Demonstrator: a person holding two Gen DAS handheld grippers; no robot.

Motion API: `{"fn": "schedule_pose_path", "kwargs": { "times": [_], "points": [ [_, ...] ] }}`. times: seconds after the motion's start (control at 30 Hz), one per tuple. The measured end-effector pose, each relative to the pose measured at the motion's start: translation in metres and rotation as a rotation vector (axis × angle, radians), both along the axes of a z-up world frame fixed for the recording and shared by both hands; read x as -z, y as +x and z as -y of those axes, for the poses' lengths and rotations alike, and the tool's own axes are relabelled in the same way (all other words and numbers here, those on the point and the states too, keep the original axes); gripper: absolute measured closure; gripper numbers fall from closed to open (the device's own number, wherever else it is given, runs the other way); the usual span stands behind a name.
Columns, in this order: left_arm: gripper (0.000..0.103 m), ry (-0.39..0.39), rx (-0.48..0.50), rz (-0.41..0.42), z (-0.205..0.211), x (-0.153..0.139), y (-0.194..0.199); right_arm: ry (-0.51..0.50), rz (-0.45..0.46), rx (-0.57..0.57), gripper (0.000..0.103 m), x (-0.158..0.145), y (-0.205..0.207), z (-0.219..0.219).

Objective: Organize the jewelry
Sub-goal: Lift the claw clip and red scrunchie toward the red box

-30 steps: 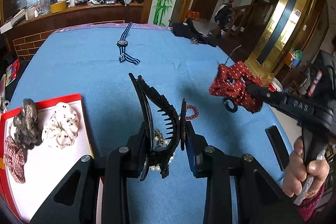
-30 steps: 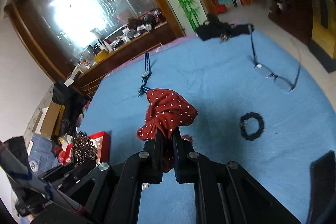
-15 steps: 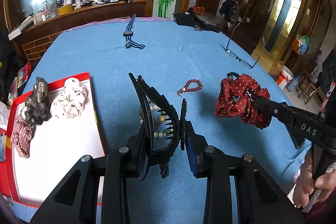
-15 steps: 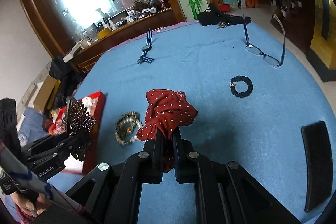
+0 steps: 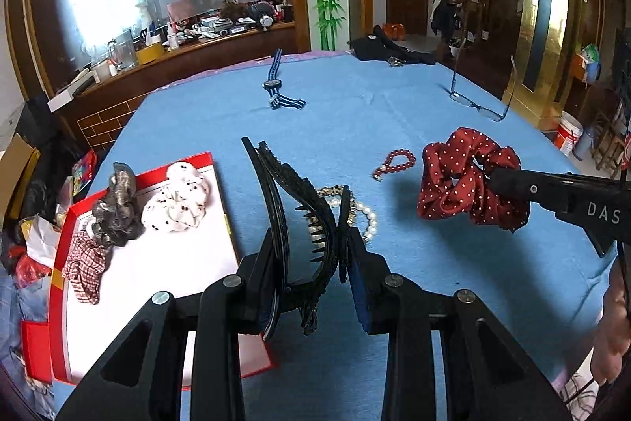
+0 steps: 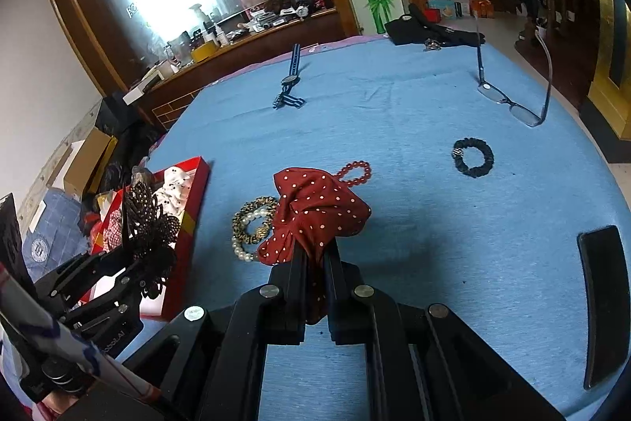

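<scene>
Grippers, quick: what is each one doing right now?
Left gripper: shut on the black hair claw clip.
Right gripper: shut on the red polka-dot scrunchie.

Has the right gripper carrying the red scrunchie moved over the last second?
Yes. The right gripper with the red scrunchie has come down and left, toward the red bead bracelet on the blue cloth.

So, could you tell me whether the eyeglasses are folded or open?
Open: the eyeglasses rest on the tablecloth with both arms spread and sticking up.

Red scrunchie [image 6: 321, 210] with white polka dots; black hair claw [image 5: 299, 208]; blue tabletop [image 6: 394, 129]; red-rimmed white tray [image 5: 157, 263]; white scrunchie [image 5: 177, 200] with black dots.
</scene>
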State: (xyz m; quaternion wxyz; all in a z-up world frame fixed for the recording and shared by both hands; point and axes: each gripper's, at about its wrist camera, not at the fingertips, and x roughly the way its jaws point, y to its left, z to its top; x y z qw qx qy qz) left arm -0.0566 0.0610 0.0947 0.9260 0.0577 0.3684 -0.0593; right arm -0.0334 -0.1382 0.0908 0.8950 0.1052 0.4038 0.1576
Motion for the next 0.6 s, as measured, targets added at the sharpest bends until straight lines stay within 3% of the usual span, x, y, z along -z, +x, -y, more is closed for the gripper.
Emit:
{"fn": "schedule_pose_path", "kwargs": {
  "times": [0.6],
  "points": [
    [0.072, -0.006, -0.054, 0.036, -0.023, -0.005, -0.006, -0.024, 0.006, -0.054, 0.094, -0.004, 0.000, -0.030]
  ]
}}
